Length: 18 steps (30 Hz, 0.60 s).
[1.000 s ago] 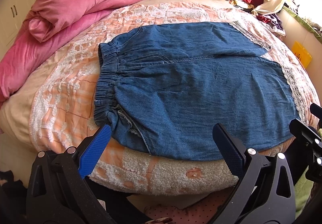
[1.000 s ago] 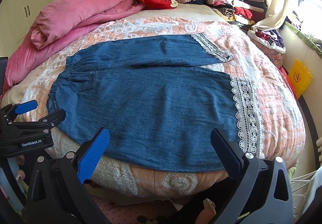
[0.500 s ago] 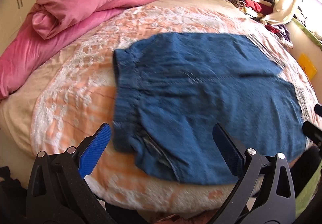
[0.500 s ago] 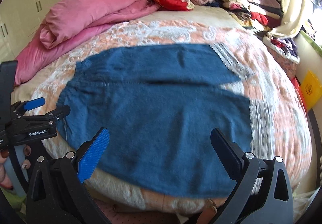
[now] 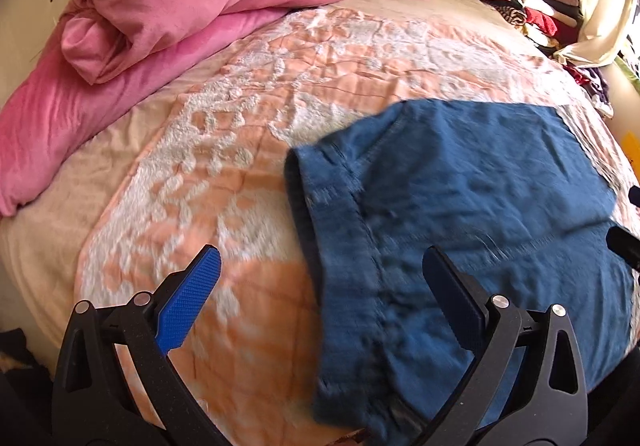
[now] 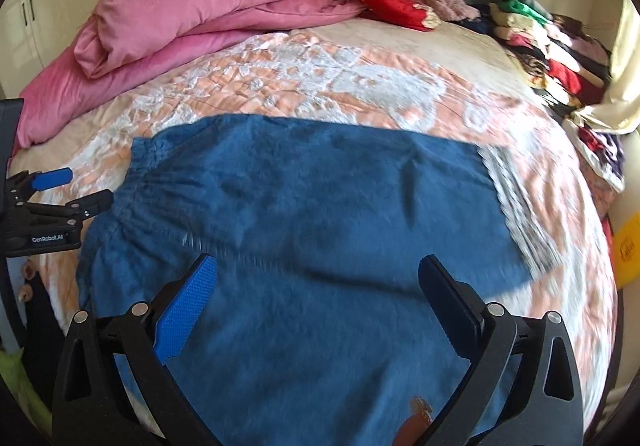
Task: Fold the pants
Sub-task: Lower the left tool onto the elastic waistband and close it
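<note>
Blue denim pants (image 6: 320, 230) with white lace hems (image 6: 516, 201) lie spread flat across the near part of the bed. Their elastic waistband (image 5: 308, 213) points left. In the left wrist view the pants (image 5: 460, 205) fill the right half of the frame. My left gripper (image 5: 320, 278) is open, over the waistband end, with nothing between its fingers. My right gripper (image 6: 318, 286) is also open, low over the middle of the pants. The left gripper (image 6: 60, 193) also shows at the left edge of the right wrist view, beside the waistband.
An orange and white bedspread (image 6: 360, 77) covers the bed. A rolled pink duvet (image 5: 168, 5) lies at the far left. Stacked folded clothes (image 6: 548, 41) and a red garment (image 6: 392, 1) sit at the far right and back. A yellow object (image 6: 628, 250) is beside the bed.
Both grippers have moved forward and lower over the bed. The left view has swung left, so the pants now sit to its right. Both stayed open.
</note>
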{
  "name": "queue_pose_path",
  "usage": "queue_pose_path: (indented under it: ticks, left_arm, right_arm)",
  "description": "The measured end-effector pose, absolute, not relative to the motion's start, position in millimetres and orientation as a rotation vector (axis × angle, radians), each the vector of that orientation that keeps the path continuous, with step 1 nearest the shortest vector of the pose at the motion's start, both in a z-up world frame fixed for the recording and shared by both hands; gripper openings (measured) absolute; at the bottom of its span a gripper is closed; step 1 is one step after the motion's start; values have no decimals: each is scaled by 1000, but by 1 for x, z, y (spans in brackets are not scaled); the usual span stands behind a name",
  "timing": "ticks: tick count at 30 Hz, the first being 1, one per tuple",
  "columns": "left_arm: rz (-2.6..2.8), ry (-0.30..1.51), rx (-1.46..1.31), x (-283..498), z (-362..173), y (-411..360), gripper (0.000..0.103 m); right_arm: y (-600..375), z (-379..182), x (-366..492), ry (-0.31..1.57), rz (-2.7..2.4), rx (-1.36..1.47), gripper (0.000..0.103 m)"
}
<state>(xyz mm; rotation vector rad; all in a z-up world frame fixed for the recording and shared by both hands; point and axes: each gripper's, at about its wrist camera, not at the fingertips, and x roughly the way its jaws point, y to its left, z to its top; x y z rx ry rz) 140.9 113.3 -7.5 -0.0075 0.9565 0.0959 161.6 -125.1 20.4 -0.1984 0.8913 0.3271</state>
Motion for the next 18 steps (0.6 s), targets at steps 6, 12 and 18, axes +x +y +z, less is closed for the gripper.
queue_pose_path:
  ticks: [6, 12, 18]
  left_arm:
    - [107, 1002, -38, 179, -24, 134, 95]
    - [92, 1015, -51, 206, -37, 146, 95]
    - [53, 1017, -18, 228, -46, 142, 91]
  right_arm:
    - [-95, 11, 209, 893, 397, -276, 99]
    - [-73, -3, 259, 913, 446, -303, 99]
    - [-57, -14, 302, 926, 482, -354, 99]
